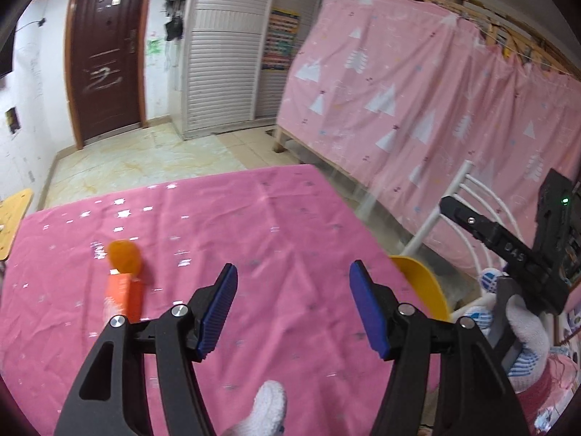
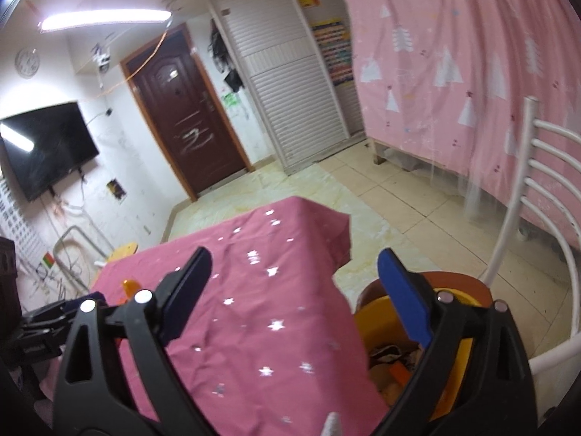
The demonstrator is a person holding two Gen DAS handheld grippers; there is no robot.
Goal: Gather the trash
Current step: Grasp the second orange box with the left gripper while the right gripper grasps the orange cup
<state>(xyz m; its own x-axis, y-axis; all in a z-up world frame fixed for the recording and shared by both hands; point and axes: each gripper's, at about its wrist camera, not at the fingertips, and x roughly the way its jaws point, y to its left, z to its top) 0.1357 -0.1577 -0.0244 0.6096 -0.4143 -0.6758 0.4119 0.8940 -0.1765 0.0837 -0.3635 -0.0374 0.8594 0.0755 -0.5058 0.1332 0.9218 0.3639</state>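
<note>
An orange carton (image 1: pixel 123 292) lies on the pink star-print tablecloth (image 1: pixel 276 218) with a round orange piece (image 1: pixel 125 256) at its far end, left of my left gripper (image 1: pixel 294 269). That gripper is open, and only cloth shows between its blue pads. A yellow bin (image 2: pixel 376 314) stands off the table's right edge on a brown chair seat (image 2: pixel 454 276), with scraps inside it. My right gripper (image 2: pixel 295 254) hangs open over the table edge and the bin, holding nothing. The orange piece (image 2: pixel 130 285) peeks out behind its left finger. The bin's rim (image 1: pixel 423 279) also shows in the left wrist view.
A white metal chair back (image 2: pixel 537 189) rises at the right, a pink curtain (image 1: pixel 435 91) behind it. A dark door (image 1: pixel 105 58) and white slatted wardrobe (image 1: pixel 225 61) stand across the tiled floor. A gloved hand (image 1: pixel 526 327) holds the right gripper's black body (image 1: pixel 515 254).
</note>
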